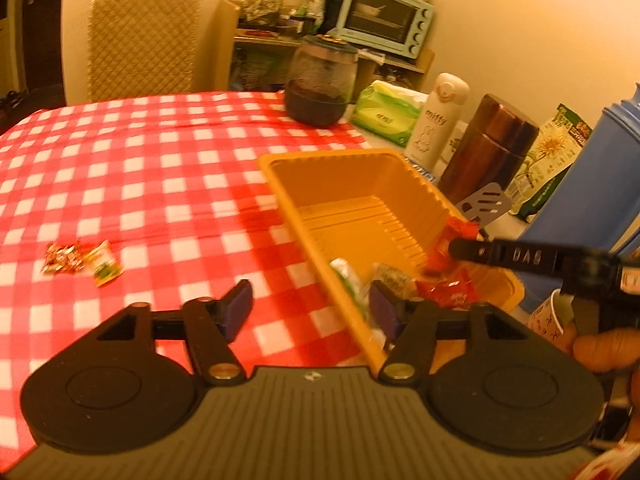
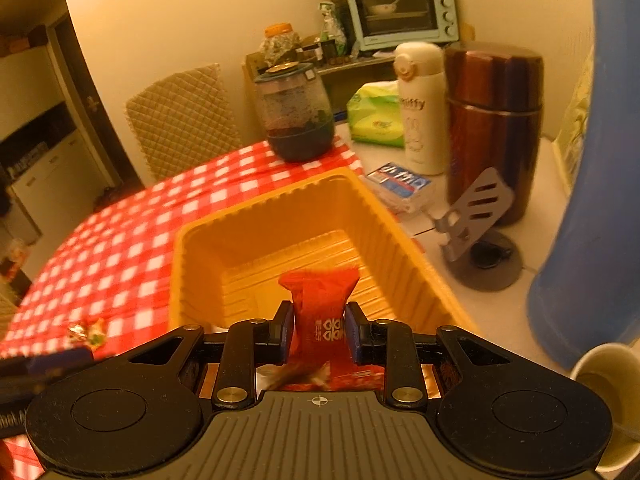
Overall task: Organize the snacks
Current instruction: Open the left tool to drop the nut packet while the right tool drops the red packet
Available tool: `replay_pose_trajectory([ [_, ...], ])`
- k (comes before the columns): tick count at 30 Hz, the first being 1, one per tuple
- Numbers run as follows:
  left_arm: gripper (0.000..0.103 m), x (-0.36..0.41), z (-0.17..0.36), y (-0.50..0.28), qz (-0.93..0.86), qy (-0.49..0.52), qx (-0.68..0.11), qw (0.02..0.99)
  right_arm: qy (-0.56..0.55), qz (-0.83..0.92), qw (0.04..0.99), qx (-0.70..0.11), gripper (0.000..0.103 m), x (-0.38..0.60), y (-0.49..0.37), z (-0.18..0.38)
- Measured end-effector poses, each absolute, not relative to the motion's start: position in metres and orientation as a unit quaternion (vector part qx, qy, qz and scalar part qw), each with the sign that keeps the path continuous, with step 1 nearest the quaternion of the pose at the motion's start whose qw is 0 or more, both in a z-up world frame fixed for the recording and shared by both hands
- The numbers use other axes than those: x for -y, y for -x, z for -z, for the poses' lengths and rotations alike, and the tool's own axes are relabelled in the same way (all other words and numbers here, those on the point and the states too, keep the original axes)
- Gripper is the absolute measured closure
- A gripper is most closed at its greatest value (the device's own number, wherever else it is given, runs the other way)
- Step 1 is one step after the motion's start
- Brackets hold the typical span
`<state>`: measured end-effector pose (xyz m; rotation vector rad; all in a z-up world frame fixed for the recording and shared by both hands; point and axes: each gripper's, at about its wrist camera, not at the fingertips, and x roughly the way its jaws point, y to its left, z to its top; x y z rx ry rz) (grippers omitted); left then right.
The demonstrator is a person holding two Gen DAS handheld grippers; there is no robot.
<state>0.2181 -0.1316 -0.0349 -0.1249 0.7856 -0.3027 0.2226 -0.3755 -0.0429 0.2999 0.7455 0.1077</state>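
right gripper (image 2: pixel 316 334): pinching red snack packet (image 2: pixel 320 304) above yellow bin (image 2: pixel 192 240); release low, centred.
left gripper (image 1: pixel 308 310): spread, empty.

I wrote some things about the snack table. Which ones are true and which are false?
1. The right gripper has a red snack packet between its fingers. True.
2. The orange tub is completely empty. False: several wrapped snacks lie at its near end.
3. The left gripper is clamped on a snack. False: its jaws stand apart with nothing pressed between them.
4. Two small snacks lie on the red checked tablecloth, apart from the tub. True.
5. The toaster oven on the shelf is bright red. False: it is pale blue-green.
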Motion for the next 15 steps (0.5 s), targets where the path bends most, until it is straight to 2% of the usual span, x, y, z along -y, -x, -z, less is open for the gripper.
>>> replay_pose_trajectory([
  [1,0.036,0.129,0.034,-0.214,0.142,0.057,-0.381,0.912,-0.149,-0.051,0.919,-0.361,0.050,0.376,-0.222,0.042],
  [2,0.033,0.127,0.034,-0.210,0.139,0.053,-0.380,0.913,-0.150,-0.048,0.920,-0.358,0.042,0.376,-0.220,0.041],
  [3,0.032,0.124,0.033,-0.206,0.136,0.049,-0.379,0.914,-0.151,-0.046,0.922,-0.354,0.038,0.377,-0.217,0.039],
  [15,0.025,0.086,0.018,-0.153,0.100,0.065,-0.376,0.919,-0.174,-0.044,0.915,-0.362,0.038,0.357,-0.153,0.019],
])
